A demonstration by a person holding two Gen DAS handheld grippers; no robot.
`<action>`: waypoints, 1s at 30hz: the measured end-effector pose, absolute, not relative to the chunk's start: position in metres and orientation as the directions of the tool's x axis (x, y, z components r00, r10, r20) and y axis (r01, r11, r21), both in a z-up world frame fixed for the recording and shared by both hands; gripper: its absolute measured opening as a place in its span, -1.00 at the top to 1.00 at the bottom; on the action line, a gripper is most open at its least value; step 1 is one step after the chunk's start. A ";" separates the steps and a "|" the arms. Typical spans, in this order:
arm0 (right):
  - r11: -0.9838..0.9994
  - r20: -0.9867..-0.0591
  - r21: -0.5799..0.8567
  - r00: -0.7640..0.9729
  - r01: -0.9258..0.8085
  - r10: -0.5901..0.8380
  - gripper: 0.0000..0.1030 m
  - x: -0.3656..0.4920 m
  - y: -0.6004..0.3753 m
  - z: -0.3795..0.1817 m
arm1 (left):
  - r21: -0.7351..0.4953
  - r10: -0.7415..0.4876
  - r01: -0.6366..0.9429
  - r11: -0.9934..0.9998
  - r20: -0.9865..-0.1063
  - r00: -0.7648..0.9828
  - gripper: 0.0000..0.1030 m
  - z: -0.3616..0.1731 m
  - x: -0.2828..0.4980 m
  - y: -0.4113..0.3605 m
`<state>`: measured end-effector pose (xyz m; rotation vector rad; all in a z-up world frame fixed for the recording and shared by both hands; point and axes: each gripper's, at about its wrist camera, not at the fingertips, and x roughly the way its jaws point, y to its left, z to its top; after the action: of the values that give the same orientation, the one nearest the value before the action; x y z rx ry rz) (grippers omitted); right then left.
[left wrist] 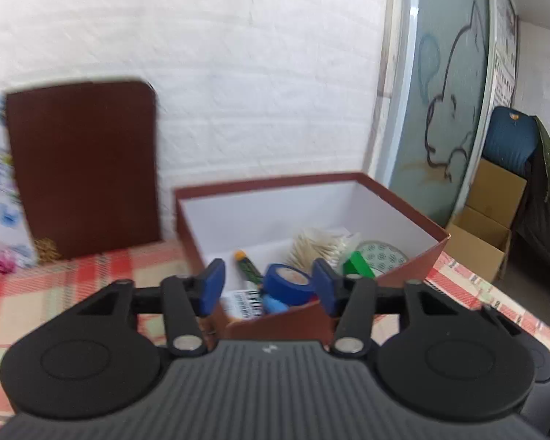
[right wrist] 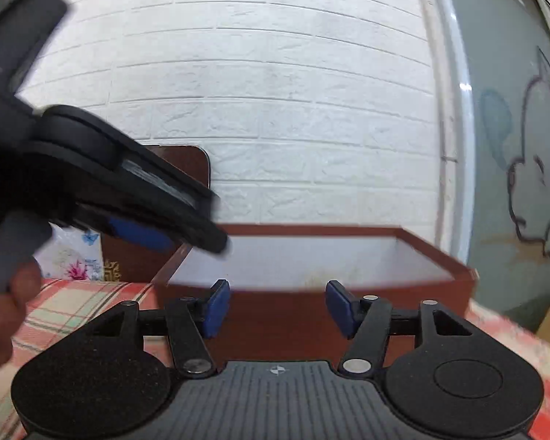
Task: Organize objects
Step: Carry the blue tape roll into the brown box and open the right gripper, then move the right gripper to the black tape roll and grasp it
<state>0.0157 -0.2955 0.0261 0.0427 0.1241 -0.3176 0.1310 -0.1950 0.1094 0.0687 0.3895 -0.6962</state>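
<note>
An open brown box [left wrist: 418,256] with a white inside stands on the checked cloth. In it lie a blue tape roll [left wrist: 286,282], a green block [left wrist: 357,264], a bundle of cotton swabs [left wrist: 319,245], a green stick with an orange tip [left wrist: 247,267], a round patterned disc [left wrist: 385,256] and a printed label [left wrist: 244,302]. My left gripper [left wrist: 269,286] hovers open over the box's near corner, holding nothing. The right gripper [right wrist: 279,308] is open too, level with the box's front wall [right wrist: 286,315], its pads bare. In the right wrist view the left gripper [right wrist: 187,234] reaches in from the left above the box rim.
The brown lid [left wrist: 84,168] leans upright against the white brick wall, left of the box. A flowered packet [left wrist: 0,190] stands beside it. A hand [right wrist: 3,311] grips the left tool's handle. Cardboard boxes [left wrist: 487,220] and a blue chair [left wrist: 509,139] sit beyond the table's right edge.
</note>
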 end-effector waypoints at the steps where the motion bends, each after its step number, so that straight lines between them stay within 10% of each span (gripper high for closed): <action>1: 0.952 -0.147 0.057 0.945 0.301 -0.291 -0.15 0.006 -0.291 0.022 | -0.062 -0.597 0.620 0.782 -0.361 0.716 -0.19 0.105 0.122 -0.180; 8: 0.995 -0.481 0.097 0.874 -0.026 0.069 -0.15 0.016 -0.241 -0.005 | -0.029 -0.257 0.332 0.943 -0.697 0.669 -0.15 0.011 0.129 -0.075; 30: 0.998 -0.573 -0.003 0.817 0.071 -0.060 -0.54 -0.009 -0.187 -0.016 | 0.062 -0.151 0.225 0.972 -0.567 0.810 -0.49 -0.008 0.068 -0.025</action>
<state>-0.0094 -0.1874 -0.0158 0.0183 0.6105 -0.0695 0.0677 -0.0251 -0.0081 0.1285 0.5944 -0.2017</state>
